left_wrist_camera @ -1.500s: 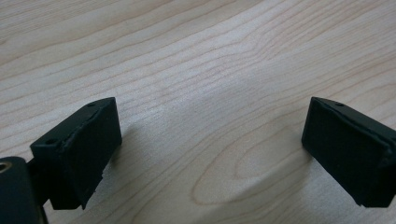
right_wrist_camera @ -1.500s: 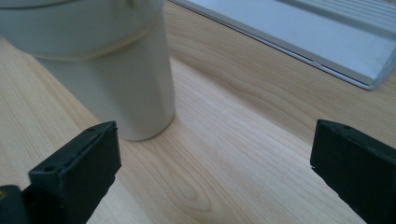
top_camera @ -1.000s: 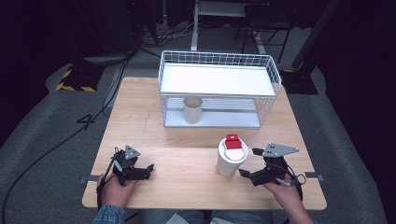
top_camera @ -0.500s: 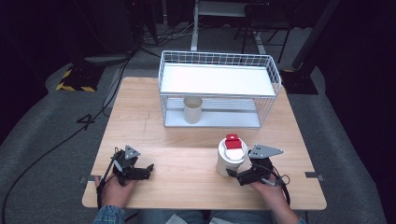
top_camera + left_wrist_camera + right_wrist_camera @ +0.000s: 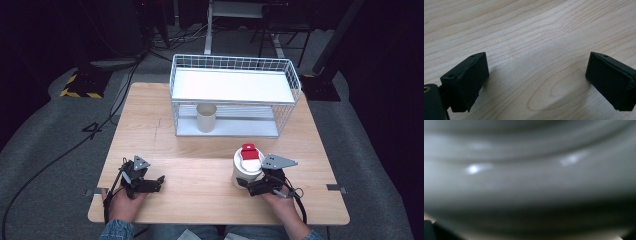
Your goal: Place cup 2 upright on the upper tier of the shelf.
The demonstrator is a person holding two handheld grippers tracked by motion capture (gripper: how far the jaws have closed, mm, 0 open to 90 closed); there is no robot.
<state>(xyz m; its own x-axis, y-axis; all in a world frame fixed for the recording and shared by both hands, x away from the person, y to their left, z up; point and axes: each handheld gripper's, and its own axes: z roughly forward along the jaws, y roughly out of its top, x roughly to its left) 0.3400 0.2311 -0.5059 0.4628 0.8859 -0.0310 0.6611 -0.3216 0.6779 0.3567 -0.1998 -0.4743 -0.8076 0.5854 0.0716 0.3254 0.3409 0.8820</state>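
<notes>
The wooden table [image 5: 200,150] has bare board across its near half; between the two grippers lies a wide open stretch, and the near edge runs just behind both hands; at the far side the white wire rack [image 5: 235,95] stands close to the back edge, with a cream cup [image 5: 206,117] upright on its lower shelf, well apart from everything at the front.

The white cup [image 5: 246,169] stands upright on the table right of centre, toward the front, with a red object [image 5: 248,150] sitting in its top; the right gripper [image 5: 248,185] is low against the cup's near right side, its tips at the cup's base; in the right gripper view a blurred grey-white curved wall [image 5: 529,182] sits hard up to the lens, so the cup seems to lie between the jaws, though I cannot tell whether they are spread or pressed on it.

The left gripper [image 5: 156,181] rests low over bare wood near the front left, well apart from the white cup; in the left gripper view its jaws stand spread wide with plain board between them, pinching nothing.

Both hands come in from the near edge; the right hand [image 5: 280,197] angles inward toward the cup; the left hand [image 5: 125,197] lies flat and points toward the table's middle.
</notes>
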